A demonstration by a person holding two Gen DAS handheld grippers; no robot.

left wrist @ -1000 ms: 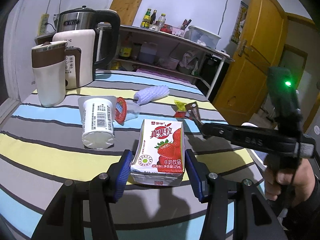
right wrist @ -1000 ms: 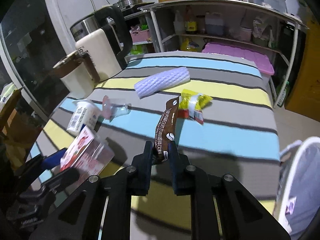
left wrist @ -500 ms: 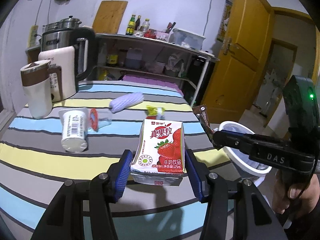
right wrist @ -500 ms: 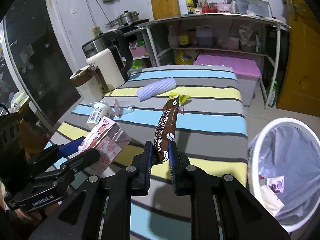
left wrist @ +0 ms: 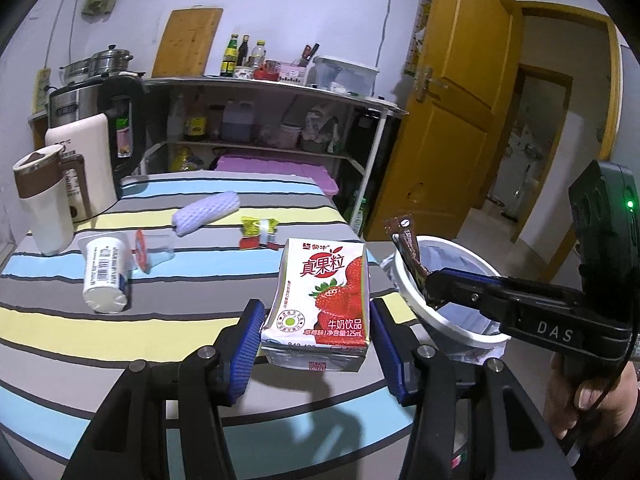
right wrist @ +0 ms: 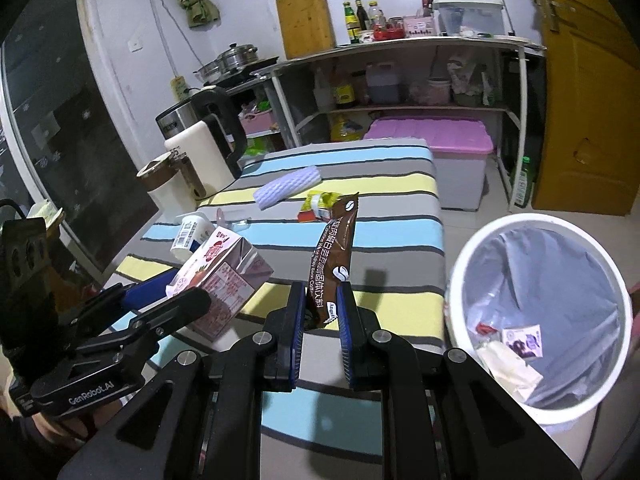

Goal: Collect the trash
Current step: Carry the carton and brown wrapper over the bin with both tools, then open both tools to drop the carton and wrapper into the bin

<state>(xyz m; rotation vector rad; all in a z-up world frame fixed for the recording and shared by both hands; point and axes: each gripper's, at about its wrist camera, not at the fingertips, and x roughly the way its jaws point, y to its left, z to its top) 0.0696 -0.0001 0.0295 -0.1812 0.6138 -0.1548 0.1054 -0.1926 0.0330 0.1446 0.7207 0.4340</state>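
My left gripper (left wrist: 316, 336) is shut on a strawberry milk carton (left wrist: 322, 296), its blue pads against both sides, and holds it clear of the striped table (left wrist: 152, 320). In the right wrist view the same carton (right wrist: 224, 276) hangs in the left gripper (right wrist: 192, 286) near the table's front edge. My right gripper (right wrist: 322, 320) is shut on a brown coffee sachet (right wrist: 334, 252) that stands upright. The left wrist view shows the sachet (left wrist: 408, 240) over the near rim of a white lined bin (left wrist: 405, 286). The bin (right wrist: 454, 300) stands on the floor right of the table, with some trash inside.
On the table lie a white bottle (left wrist: 104, 272), a clear cup with a red lid (left wrist: 154, 250), a foam net sleeve (left wrist: 206, 214) and a yellow-red wrapper (left wrist: 260, 232). A kettle (left wrist: 96, 136) and mug (left wrist: 44, 204) stand far left. Beyond are shelves, a pink-lidded box (right wrist: 432, 140) and a door.
Both grippers have drawn back from the table and risen, still gripping the carton and the sachet. The bin has come into view on the right, and the sachet now hangs by its rim.
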